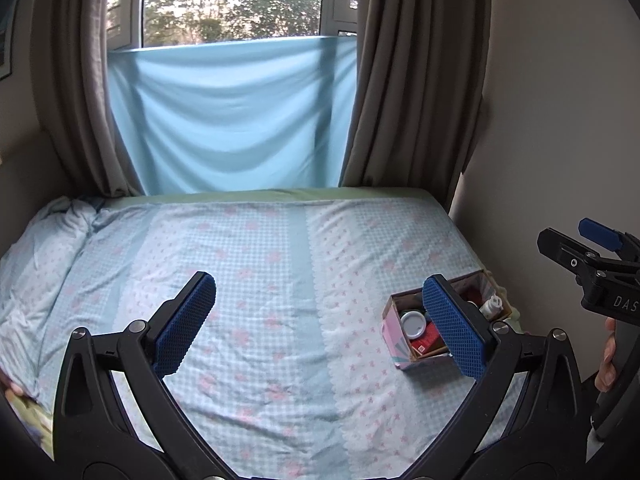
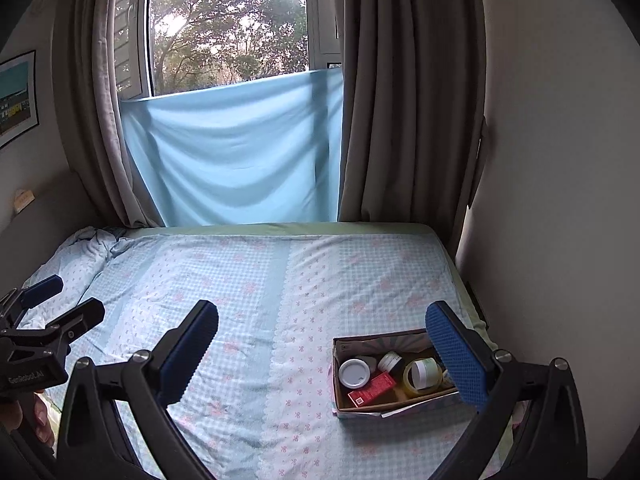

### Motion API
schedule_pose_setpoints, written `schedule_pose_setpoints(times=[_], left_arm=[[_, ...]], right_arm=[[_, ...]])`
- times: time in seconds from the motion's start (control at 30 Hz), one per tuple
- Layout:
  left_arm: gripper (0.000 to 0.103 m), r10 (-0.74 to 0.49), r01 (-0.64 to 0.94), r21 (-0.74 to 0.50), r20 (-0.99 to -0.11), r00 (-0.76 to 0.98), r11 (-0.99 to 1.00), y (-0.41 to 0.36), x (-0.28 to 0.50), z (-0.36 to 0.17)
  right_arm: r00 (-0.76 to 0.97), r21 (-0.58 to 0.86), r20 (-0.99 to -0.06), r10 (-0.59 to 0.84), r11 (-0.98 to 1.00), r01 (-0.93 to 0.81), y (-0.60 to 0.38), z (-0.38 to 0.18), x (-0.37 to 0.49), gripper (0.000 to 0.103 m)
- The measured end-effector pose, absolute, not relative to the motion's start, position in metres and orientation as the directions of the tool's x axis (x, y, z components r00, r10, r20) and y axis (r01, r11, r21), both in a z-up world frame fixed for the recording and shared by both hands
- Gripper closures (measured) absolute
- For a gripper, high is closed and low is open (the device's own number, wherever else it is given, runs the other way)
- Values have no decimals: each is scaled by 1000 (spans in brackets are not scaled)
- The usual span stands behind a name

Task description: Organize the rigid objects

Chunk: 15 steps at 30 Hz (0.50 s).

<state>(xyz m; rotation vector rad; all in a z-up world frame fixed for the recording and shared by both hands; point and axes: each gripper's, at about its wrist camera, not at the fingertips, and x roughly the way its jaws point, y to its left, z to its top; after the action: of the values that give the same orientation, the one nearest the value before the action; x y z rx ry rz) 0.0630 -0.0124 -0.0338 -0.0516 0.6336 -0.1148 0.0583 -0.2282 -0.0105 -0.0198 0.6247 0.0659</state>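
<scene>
Both grippers hang empty above the bed (image 2: 248,320): the left gripper (image 1: 320,320) has its blue pads spread wide with nothing between them, and the right gripper (image 2: 324,344) is likewise released. The box (image 2: 352,408) sits on the sheet near the bed's right edge, close to the wall, and holds the rigid items: a white lid (image 2: 354,373), a red carton (image 2: 372,389), a tape roll (image 2: 420,376) and a small dark jar (image 2: 391,362). No loose item shows on the sheet, so the sorting looks nearly or fully done. The risks, as I judge them, come from the soft mattress and the crowded box. Pressing down beside the box could tilt it and spill the contents toward the wall gap. Reaching in with wide jaws could catch the cardboard rim or pinch two items at once, since they lie touching. The round lid and tape could roll if lifted off-centre. In the left view a finger hides part of the box, so aiming from there is unsure.
</scene>
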Motion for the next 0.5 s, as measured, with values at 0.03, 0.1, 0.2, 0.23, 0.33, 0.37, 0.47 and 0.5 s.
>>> schedule_pose_setpoints(times=[0.03, 0.1, 0.2, 0.23, 0.33, 0.37, 0.47, 0.5], left_arm=[[0, -123, 92, -83, -587, 800, 992, -13, 63, -34], [0, -124, 92, -85, -585, 801, 992, -13, 64, -33], [0, -125, 93, -84, -586, 801, 992, -13, 65, -34], [0, -125, 93, -84, -585, 801, 992, -13, 65, -33], [0, -123, 91, -84, -587, 800, 992, -13, 65, -33], [0, -122, 90, -84, -587, 800, 992, -13, 66, -33], [0, -122, 89, -85, -584, 803, 992, -12, 66, -32], [0, -123, 90, -85, -582, 804, 992, -12, 66, -32]], right_arm=[[810, 3, -584, 58, 998, -69, -228, -10, 58, 0], [810, 4, -583, 59, 998, -70, -228, -10, 59, 0], [812, 7, -581, 63, 997, -73, -228, -10, 60, 0], [812, 8, -580, 64, 997, -73, -228, -10, 61, 0], [812, 9, -580, 65, 997, -74, -228, -10, 62, 0], [811, 9, -581, 66, 997, -75, -228, -10, 63, 0], [810, 10, -582, 69, 997, -78, -228, -10, 65, 0], [810, 10, -582, 71, 997, -79, -228, -10, 66, 0]])
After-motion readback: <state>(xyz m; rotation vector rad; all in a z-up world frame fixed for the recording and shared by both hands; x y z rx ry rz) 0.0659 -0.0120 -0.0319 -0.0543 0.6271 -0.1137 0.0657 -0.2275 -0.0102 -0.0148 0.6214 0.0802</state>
